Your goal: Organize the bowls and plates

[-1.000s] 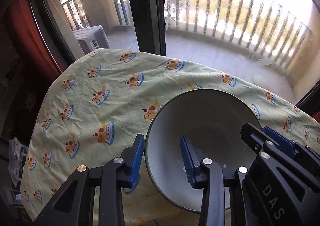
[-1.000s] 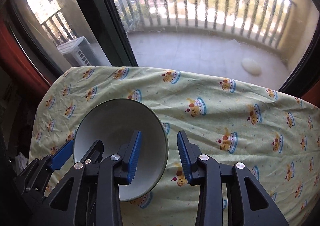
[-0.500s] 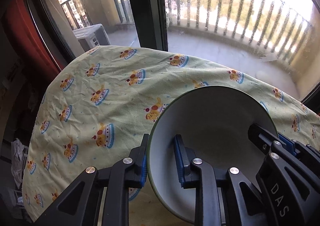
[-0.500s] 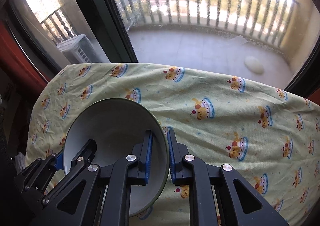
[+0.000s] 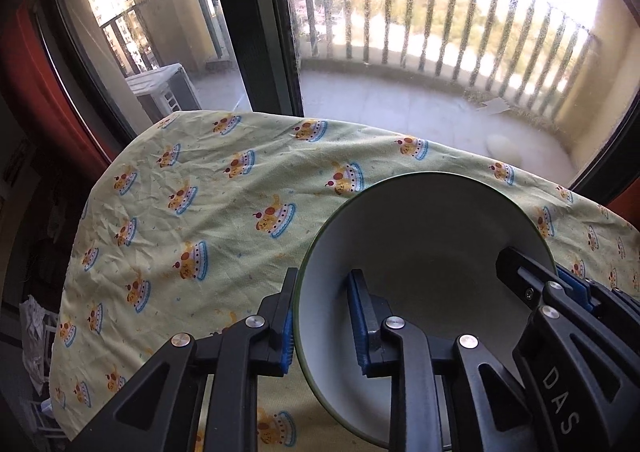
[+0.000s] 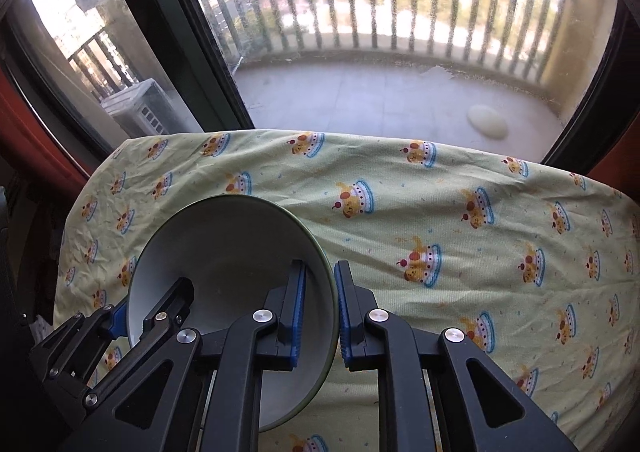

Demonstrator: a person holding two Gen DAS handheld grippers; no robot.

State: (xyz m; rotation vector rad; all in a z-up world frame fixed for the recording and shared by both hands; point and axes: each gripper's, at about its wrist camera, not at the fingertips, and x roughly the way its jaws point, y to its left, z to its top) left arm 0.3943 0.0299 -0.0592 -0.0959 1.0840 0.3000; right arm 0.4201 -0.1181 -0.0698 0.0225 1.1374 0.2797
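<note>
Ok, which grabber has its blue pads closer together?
The right gripper: its pads nearly meet across the bowl rim, while the left gripper pads stand wider apart.

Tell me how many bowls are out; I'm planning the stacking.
1: the bowl sits above the tablecloth, left tongs on its left rim, right tongs on its right rim. No others show; some may lie outside view.

Ahead of me, a yellow cake-print tablecloth (image 6: 440,212) fills the lower frame; above it, dusty windows (image 6: 360,52) show a sunlit balcony railing (image 5: 440,12) across the top.
</note>
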